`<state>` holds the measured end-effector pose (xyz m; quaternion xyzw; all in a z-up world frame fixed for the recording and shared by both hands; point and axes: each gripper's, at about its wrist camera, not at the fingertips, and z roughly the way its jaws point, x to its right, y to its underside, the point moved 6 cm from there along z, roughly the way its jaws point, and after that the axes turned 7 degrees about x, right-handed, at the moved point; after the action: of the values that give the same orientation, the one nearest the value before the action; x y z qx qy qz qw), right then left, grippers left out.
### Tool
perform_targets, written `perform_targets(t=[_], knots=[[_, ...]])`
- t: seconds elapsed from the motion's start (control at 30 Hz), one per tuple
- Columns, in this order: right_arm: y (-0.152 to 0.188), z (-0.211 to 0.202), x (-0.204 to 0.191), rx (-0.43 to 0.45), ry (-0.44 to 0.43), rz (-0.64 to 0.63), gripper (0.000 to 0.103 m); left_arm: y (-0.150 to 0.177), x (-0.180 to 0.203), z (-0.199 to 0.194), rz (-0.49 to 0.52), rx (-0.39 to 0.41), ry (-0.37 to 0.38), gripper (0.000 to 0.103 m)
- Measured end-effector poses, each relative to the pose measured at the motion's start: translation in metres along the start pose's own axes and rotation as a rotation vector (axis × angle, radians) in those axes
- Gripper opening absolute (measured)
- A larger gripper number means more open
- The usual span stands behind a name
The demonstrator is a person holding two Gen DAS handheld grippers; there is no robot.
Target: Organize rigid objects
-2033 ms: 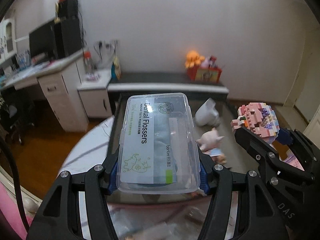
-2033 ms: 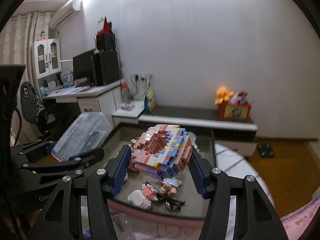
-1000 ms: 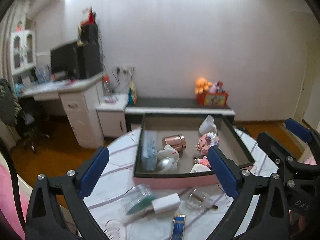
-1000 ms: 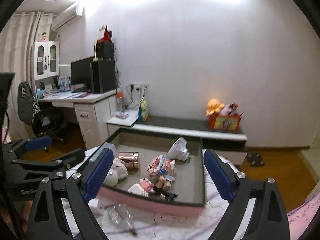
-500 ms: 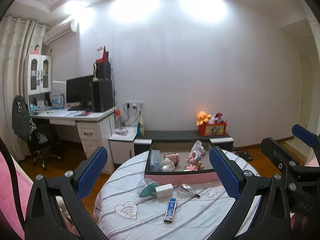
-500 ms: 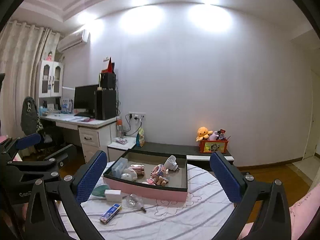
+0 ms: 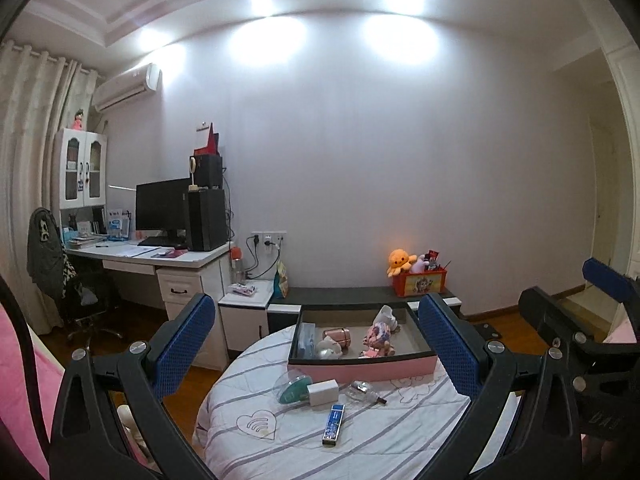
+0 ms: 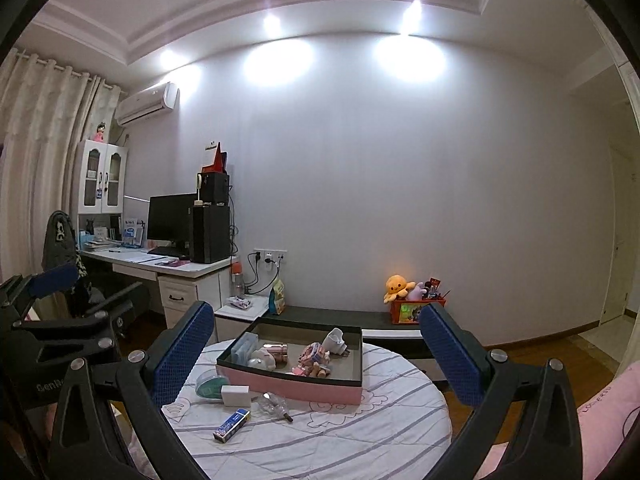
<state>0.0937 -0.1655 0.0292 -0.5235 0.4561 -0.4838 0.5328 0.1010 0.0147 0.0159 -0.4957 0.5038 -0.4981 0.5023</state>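
While both tools (image 7: 316,344) (image 8: 316,350) gape empty, the tray (image 8: 292,382) sits well beyond them.

Both wrist views level, well back; shared round table (image 7: 360,440), pink tray (image 8: 288,382).

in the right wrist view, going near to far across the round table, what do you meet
blue box → clear bulb-like item → white block → teal piece under clear plastic → pink-sided tray
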Motion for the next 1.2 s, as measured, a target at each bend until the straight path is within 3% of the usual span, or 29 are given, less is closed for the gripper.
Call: perform_targets(t=[1.0, 1.2], knots=[[0.013, 0.002, 0.004, -0.021, 0.016, -0.003, 0.103, 0.012, 0.006, 0.007, 0.009, -0.027, -0.008, 0.103], [0.045, 0.025, 0.000, -0.096, -0.003, -0.006, 0.103, 0.056, 0.001, 0.043, -0.004, -0.156, 0.014, 0.103]])
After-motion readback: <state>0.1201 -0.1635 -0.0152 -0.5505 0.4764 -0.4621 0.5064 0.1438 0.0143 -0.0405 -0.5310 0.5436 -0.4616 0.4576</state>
